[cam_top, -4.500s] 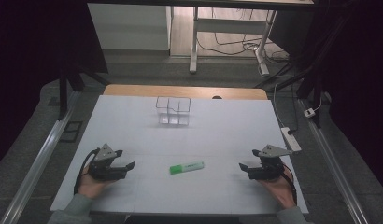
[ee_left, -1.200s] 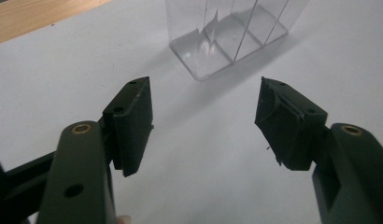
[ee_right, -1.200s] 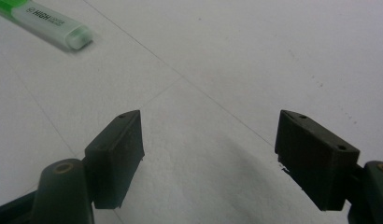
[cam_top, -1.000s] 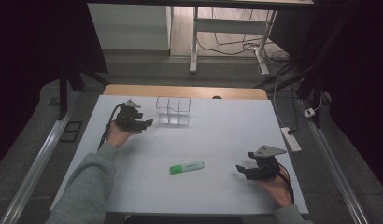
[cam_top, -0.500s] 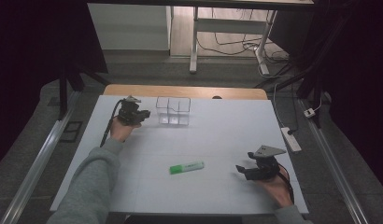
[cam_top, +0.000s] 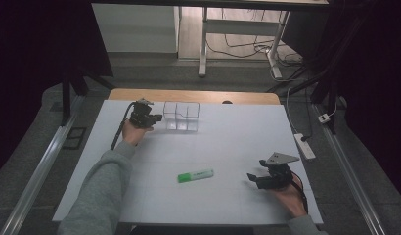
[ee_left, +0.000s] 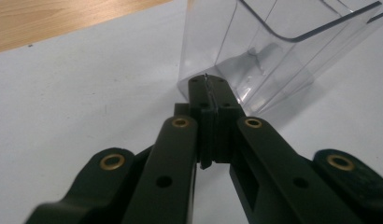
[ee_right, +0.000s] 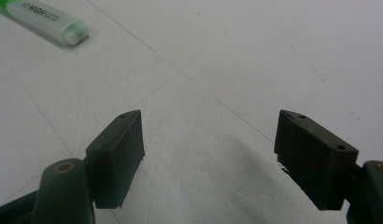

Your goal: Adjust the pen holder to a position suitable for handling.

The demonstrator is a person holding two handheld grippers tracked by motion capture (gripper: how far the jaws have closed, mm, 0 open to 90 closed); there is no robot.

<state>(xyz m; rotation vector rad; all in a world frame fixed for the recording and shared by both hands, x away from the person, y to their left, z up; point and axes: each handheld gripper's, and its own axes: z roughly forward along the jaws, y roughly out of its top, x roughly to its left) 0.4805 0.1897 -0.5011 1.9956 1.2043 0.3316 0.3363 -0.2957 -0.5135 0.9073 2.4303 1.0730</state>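
Note:
A clear plastic box [cam_top: 181,116] with compartments stands at the far middle of the white table [cam_top: 228,137]. My left gripper [cam_top: 158,118] is shut just left of it. In the left gripper view its closed tips [ee_left: 206,80] sit against the lower corner of the clear box [ee_left: 273,51], with nothing seen between them. A green highlighter [cam_top: 195,175] lies at the near middle. My right gripper [cam_top: 252,178] is open low over the table, to the right of the highlighter. The highlighter's capped end [ee_right: 45,21] shows at the upper left of the right gripper view, beyond the open right gripper [ee_right: 209,151].
A wooden strip [cam_top: 189,95] runs along the table's far edge behind the box. A power strip [cam_top: 304,146] lies off the table's right side, with desk legs and cables on the floor beyond. A grey sleeve [cam_top: 98,196] reaches across the left half of the table.
My left gripper has travelled from the near left of the table up to the clear box and edged closer to its left side. The right gripper has stayed almost still.

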